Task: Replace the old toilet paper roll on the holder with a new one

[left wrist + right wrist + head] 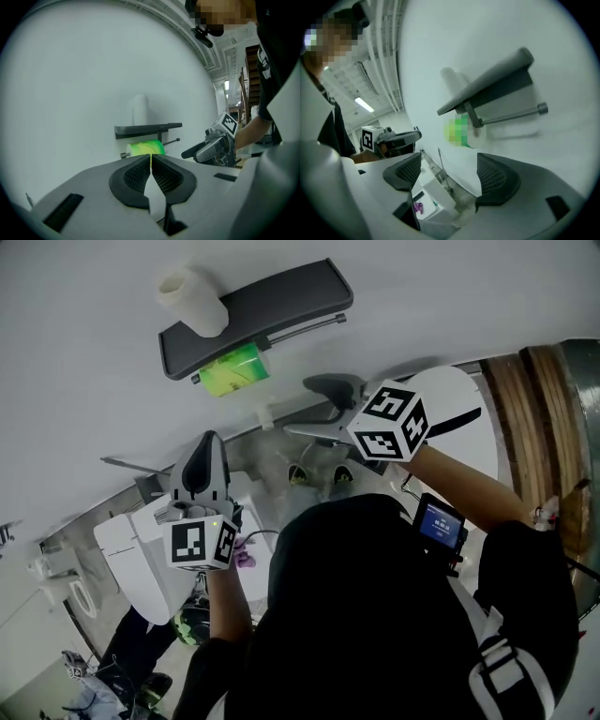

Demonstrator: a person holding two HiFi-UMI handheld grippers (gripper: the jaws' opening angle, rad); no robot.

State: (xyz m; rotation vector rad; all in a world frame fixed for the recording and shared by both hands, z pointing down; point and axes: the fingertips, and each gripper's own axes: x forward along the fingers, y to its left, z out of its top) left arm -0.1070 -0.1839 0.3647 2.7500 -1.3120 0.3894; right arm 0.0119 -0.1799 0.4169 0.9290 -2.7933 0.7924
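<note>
On the white wall hangs a dark grey holder shelf (pixel 272 306) (pixel 147 128) (pixel 487 91). A white paper roll (pixel 192 301) (pixel 139 110) (pixel 452 79) stands upright on top of it. Under the shelf a green roll (pixel 232 369) (pixel 146 148) (pixel 461 131) sits on the metal bar (pixel 305 329) (pixel 511 116). My left gripper (pixel 208 442) (pixel 151 161) is shut with nothing in it, short of the green roll. My right gripper (pixel 323 409) (pixel 450 176) stands open and empty, below the bar's free end.
A white toilet cistern (pixel 131 549) (pixel 436 192) stands below the holder against the wall, with a small purple item (pixel 246 559) on it. Wooden steps (pixel 525 427) lie to the right. A small screen device (pixel 439 524) sits on the right forearm.
</note>
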